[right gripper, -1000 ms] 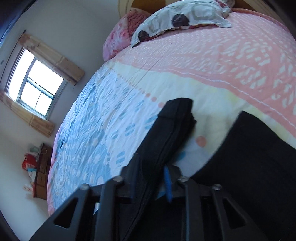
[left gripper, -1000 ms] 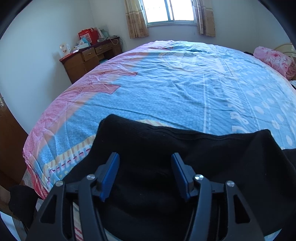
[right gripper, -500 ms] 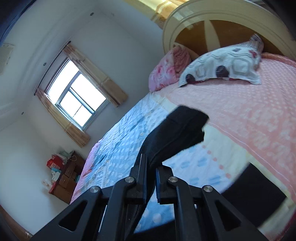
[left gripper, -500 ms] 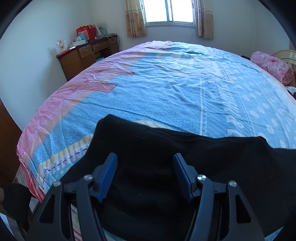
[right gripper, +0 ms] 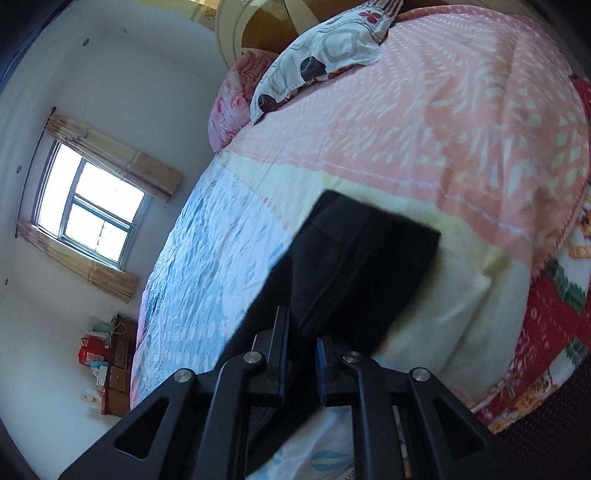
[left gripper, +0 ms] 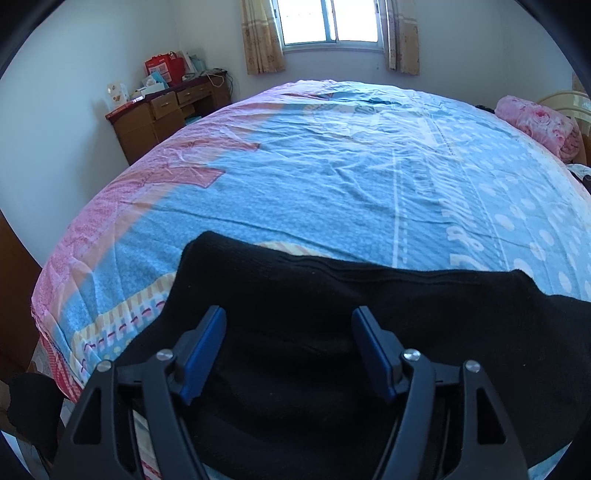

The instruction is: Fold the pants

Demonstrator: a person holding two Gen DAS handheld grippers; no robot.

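Observation:
The black pants (left gripper: pixel 332 314) lie on the near part of the bed (left gripper: pixel 332 177), spread wide across the left wrist view. My left gripper (left gripper: pixel 290 332) is open and hovers over the pants, its blue pads (left gripper: pixel 207 343) well apart. In the right wrist view, my right gripper (right gripper: pixel 301 347) is shut on a fold of the black pants (right gripper: pixel 362 266), which hangs out ahead of the fingers over the bed (right gripper: pixel 443 129).
A wooden dresser (left gripper: pixel 166 110) with boxes stands at the far left wall. A window (left gripper: pixel 328 22) is beyond the bed. A pink blanket roll (left gripper: pixel 535 122) and a patterned pillow (right gripper: pixel 332 55) lie by the headboard. The bed's edge drops off at the left (left gripper: pixel 48 332).
My right gripper has swung with the pants end, first lifted high, now lowered over the bed with the fold spread wider. My left gripper has stayed open over the pants, barely shifting.

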